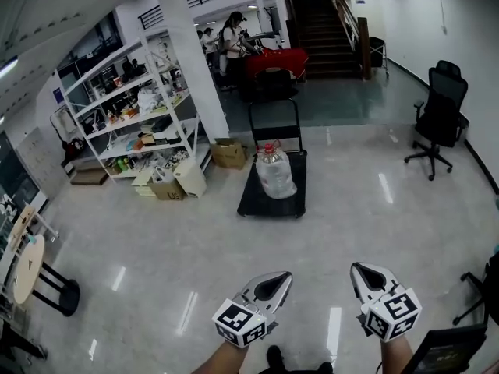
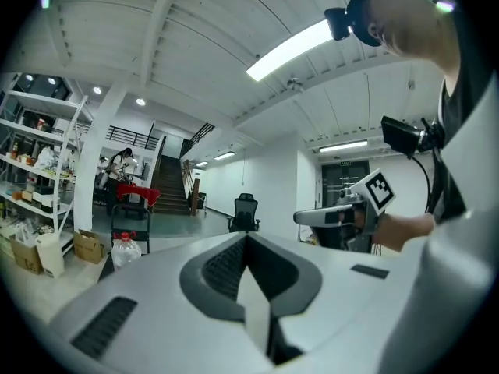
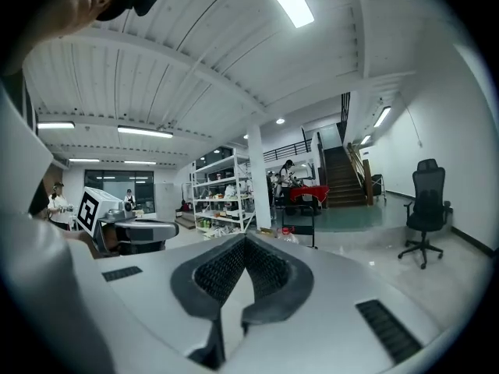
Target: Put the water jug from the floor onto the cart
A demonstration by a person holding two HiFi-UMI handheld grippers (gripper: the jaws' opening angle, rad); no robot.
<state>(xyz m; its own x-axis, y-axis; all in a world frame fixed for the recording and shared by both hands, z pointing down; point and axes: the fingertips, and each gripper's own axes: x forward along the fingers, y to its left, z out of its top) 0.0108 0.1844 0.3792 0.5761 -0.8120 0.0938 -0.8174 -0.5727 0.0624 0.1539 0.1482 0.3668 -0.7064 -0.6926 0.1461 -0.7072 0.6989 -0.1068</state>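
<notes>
Clear plastic water jug [image 1: 274, 174], flat black cart [image 1: 269, 207]

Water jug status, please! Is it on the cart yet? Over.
Left gripper and right gripper: jaws shut, both empty. Water jug standing on the cart, across the floor ahead. Cardboard box beside the cart, not blocking. Over.

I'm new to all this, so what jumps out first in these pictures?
A clear water jug stands on a black cart in the middle of the room. In the foreground, the left gripper and right gripper point towards it, both shut and empty. Cluttered white shelves line the left.
</notes>
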